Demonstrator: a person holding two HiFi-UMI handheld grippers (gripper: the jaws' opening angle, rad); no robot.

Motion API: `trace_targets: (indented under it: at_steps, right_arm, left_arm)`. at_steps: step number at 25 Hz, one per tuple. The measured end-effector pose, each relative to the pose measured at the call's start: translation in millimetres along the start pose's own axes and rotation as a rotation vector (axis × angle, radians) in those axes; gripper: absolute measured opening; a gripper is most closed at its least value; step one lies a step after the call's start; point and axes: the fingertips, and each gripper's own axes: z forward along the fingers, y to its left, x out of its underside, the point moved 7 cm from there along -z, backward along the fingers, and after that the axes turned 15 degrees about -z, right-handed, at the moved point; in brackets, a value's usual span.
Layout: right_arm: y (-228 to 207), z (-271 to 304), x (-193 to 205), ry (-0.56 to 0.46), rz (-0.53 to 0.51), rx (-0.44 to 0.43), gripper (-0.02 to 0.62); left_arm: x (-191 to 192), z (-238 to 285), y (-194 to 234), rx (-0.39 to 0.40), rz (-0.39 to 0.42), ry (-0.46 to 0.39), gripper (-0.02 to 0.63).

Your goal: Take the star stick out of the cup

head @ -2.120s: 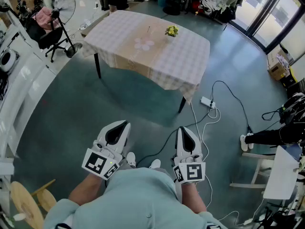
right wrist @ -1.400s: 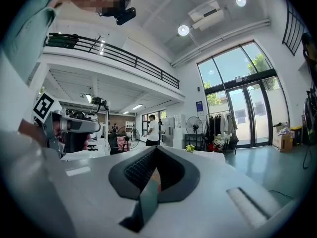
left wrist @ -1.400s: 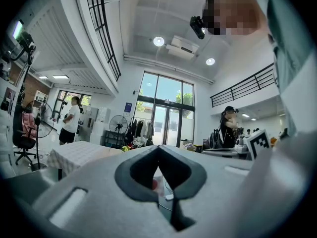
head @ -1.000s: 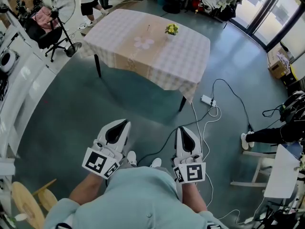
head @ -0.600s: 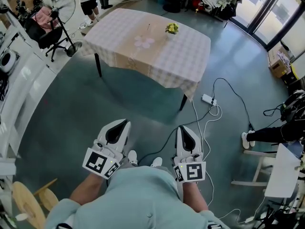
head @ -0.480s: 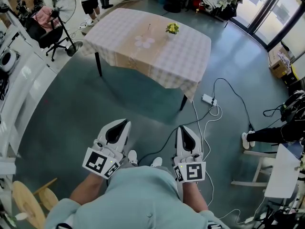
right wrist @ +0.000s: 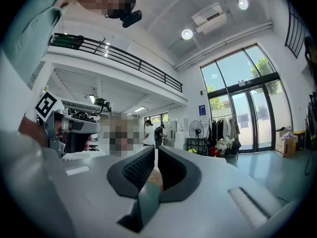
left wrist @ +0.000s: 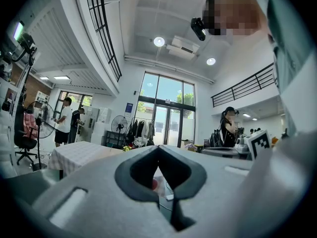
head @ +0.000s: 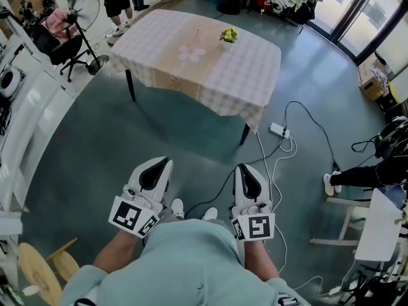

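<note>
Far ahead stands a table with a checked cloth [head: 248, 75]. On it a thin stick [head: 197, 34] rises beside a pink flower-shaped mat [head: 190, 53] and a small yellow plant [head: 228, 36]; the cup is too small to make out. Both grippers are held close to my body, well short of the table. My left gripper [head: 160, 161] is shut, its tips touching [left wrist: 157, 147] with nothing between them. My right gripper [head: 245, 167] shows a narrow slit between its jaws [right wrist: 155, 149]; they have just been opening and hold nothing.
A power strip with cables [head: 276, 131] lies on the floor between me and the table's right corner. An office chair [head: 64, 43] and a standing fan [head: 83, 5] are at the left. Someone's leg [head: 357, 177] and a white table [head: 376, 234] are at the right.
Both grippers stay where they were. The person behind the table has walked to its far left corner. My head view has shifted slightly.
</note>
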Motion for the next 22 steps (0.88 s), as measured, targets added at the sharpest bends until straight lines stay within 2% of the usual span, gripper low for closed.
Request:
trace_targets:
  at_steps: [17,22]
  right_arm:
    - [-0.2,3.9,0.9,-0.003,0.005,-0.008,0.141]
    - [-0.4,5.0,2.3,-0.004,0.009,-0.017,0.149]
  left_arm:
    - [1.1,0.4,0.5,-0.006,-0.003,-0.001,0.005]
    - [2.2,0.8,0.0,-0.008,-0.001,0.0,0.005]
